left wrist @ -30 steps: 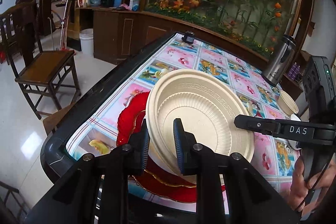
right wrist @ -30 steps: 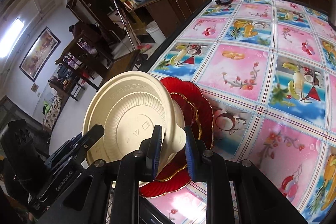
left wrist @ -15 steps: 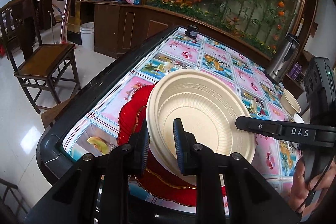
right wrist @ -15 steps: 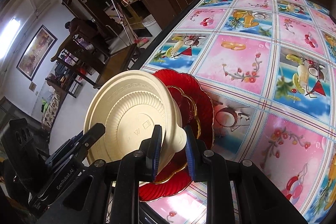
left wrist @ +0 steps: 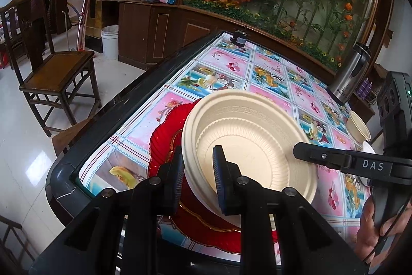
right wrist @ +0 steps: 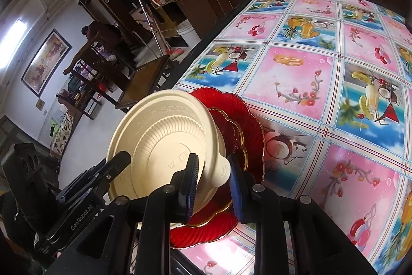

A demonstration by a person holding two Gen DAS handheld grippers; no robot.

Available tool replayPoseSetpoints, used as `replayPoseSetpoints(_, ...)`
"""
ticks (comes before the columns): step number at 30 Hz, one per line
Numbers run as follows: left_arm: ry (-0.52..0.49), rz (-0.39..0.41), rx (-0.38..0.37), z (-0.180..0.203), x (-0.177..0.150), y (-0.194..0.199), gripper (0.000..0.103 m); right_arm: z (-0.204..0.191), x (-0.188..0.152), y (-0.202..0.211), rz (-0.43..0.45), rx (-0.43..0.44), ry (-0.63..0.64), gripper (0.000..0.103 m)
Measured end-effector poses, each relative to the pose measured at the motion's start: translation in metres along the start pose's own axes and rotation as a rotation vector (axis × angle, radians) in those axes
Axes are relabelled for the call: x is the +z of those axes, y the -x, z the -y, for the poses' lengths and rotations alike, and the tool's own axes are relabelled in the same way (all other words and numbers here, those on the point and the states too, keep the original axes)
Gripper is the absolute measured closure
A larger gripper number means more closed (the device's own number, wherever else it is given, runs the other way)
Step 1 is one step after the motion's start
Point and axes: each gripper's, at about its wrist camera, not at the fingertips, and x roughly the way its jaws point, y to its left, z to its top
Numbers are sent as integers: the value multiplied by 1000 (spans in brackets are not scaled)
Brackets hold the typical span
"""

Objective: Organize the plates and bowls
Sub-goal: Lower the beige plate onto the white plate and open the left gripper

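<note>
The cream plates (left wrist: pixel 247 146), a tilted stack mid-frame over the red plates (left wrist: pixel 164 135) lying just behind on the table (right wrist: pixel 322 84), could slip or splay apart as one side lets go. The left gripper (left wrist: pixel 198 172) pinches the near rim tightly. The right gripper (right wrist: pixel 213 179), its jaws opening, straddles the opposite rim with a gap showing.

right gripper (right wrist: pixel 213 175) fingers are opening up, there's a gap now between the right finger (right wrist: pixel 235 187) and the plate (right wrist: pixel 164 141) rim that was pinched a second ago.
</note>
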Motion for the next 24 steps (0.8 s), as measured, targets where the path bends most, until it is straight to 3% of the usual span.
replayPoseSetpoints(4,9,5,9,-2,1,2,78,1,-1,3,11,-3,1,73)
replayPoseSetpoints(6,15,17,11,-3,2,5,51,4,0,6,18,2,-5,73)
replayPoseSetpoints(8,13,34,21,-3,2,8,42,7,0,9,29,5,-12,73)
replayPoseSetpoints(13,19,80,53,-3,6,18,42,13,-1,18,46,13,-27,72)
replayPoseSetpoints(18,-8,113,28,10,10,30,42,28,-5,31,74,17,-59,72)
replayPoseSetpoints(24,-103,126,-29,52,10,38,42,54,-11,50,118,20,-114,72)
